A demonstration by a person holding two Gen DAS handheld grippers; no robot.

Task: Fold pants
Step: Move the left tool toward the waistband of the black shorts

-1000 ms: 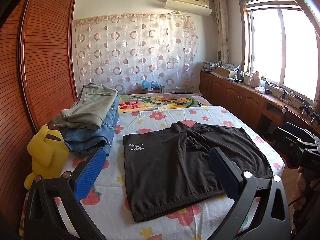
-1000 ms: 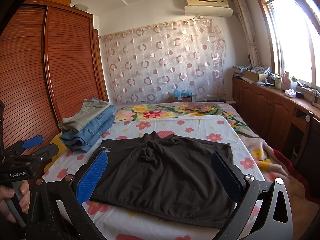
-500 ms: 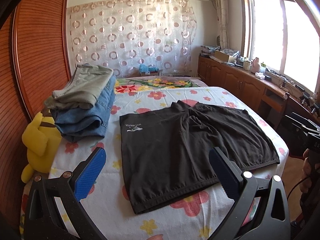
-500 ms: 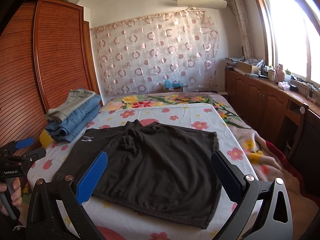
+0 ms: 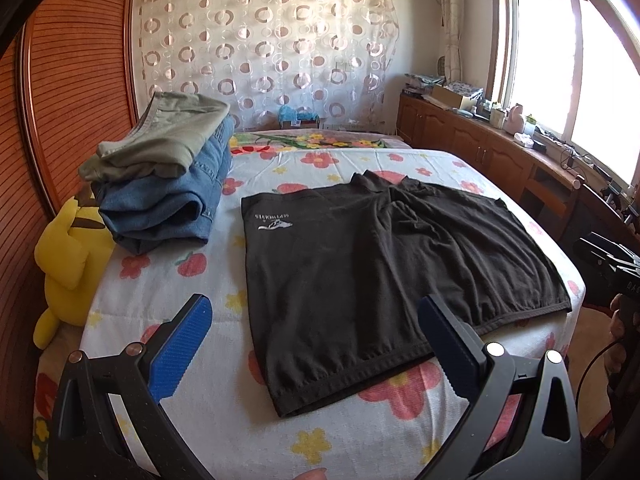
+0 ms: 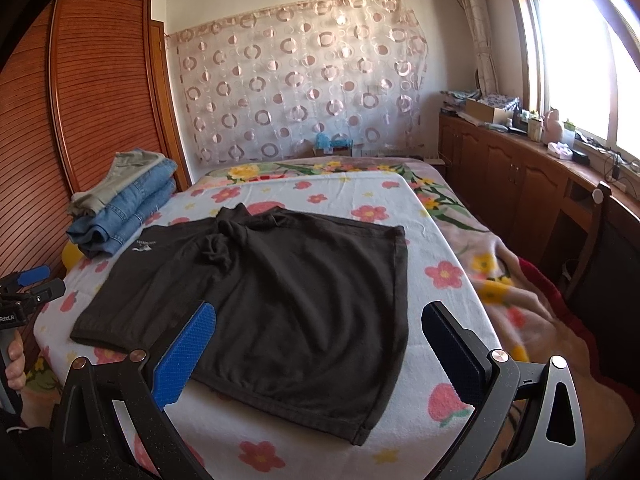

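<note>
Both the left gripper (image 5: 316, 332) and the right gripper (image 6: 318, 340) hover with jaws spread wide apart and nothing between them, each above the near hem of the black shorts (image 5: 384, 276). The shorts lie spread flat on the bed (image 5: 224, 412), on its flower-printed white sheet. To the shorts' left sits a stack of folded jeans and khaki trousers (image 5: 168, 184), with a yellow plush toy (image 5: 68, 256) at the bed's edge beside a wooden wardrobe (image 6: 104, 92).
</note>
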